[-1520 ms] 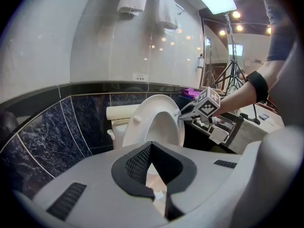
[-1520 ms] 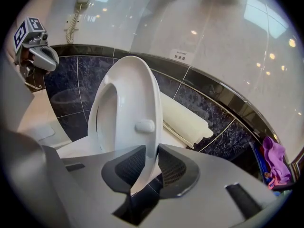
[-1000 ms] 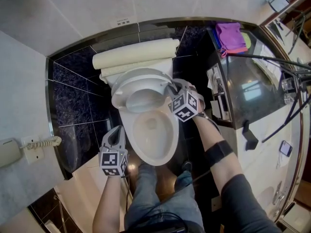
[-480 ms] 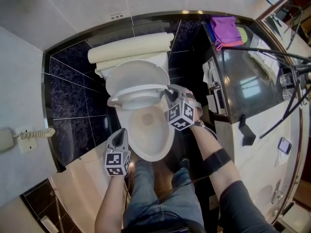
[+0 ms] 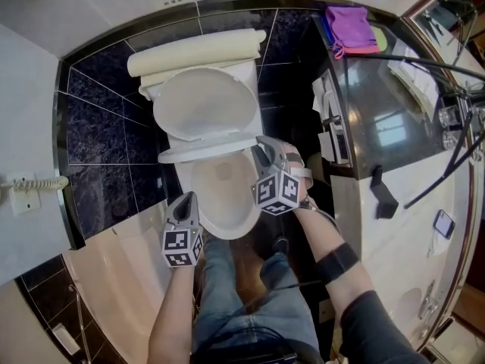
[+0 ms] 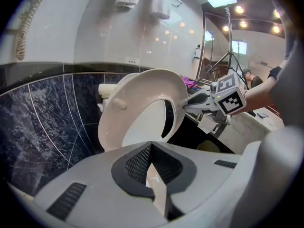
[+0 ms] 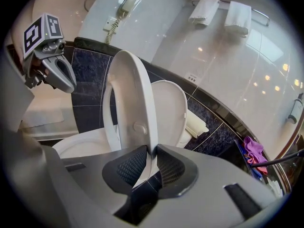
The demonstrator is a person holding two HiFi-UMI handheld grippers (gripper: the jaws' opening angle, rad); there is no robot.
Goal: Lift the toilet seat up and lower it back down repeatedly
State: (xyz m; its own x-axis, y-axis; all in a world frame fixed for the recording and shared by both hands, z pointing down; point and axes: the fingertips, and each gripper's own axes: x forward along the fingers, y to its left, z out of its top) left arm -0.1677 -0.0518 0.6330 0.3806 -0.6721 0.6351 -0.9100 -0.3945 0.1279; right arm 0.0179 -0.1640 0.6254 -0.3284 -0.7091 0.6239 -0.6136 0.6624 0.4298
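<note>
The white toilet seat [image 5: 201, 152] stands about upright over the bowl [image 5: 220, 199], apart from the raised lid [image 5: 203, 105]. My right gripper [image 5: 259, 152] is shut on the seat's right rim; in the right gripper view the rim [image 7: 135, 99] runs straight into the closed jaws [image 7: 151, 153]. My left gripper [image 5: 186, 201] hangs at the bowl's left side, shut and holding nothing. In the left gripper view the left gripper [image 6: 151, 148] points at the seat's underside [image 6: 142, 84], with the right gripper [image 6: 183, 106] on the rim.
The cistern [image 5: 197, 51] sits behind the lid against dark tiles. A dark counter [image 5: 379, 120] with a purple cloth [image 5: 352, 32] stands close on the right. A wall phone [image 5: 26, 188] and a tub edge [image 5: 114, 279] are left. The person's legs [image 5: 242, 294] face the bowl.
The seat has swung forward off the lid to about upright, carried by the right gripper toward the person. The left gripper has drifted closer along the bowl's left side.
</note>
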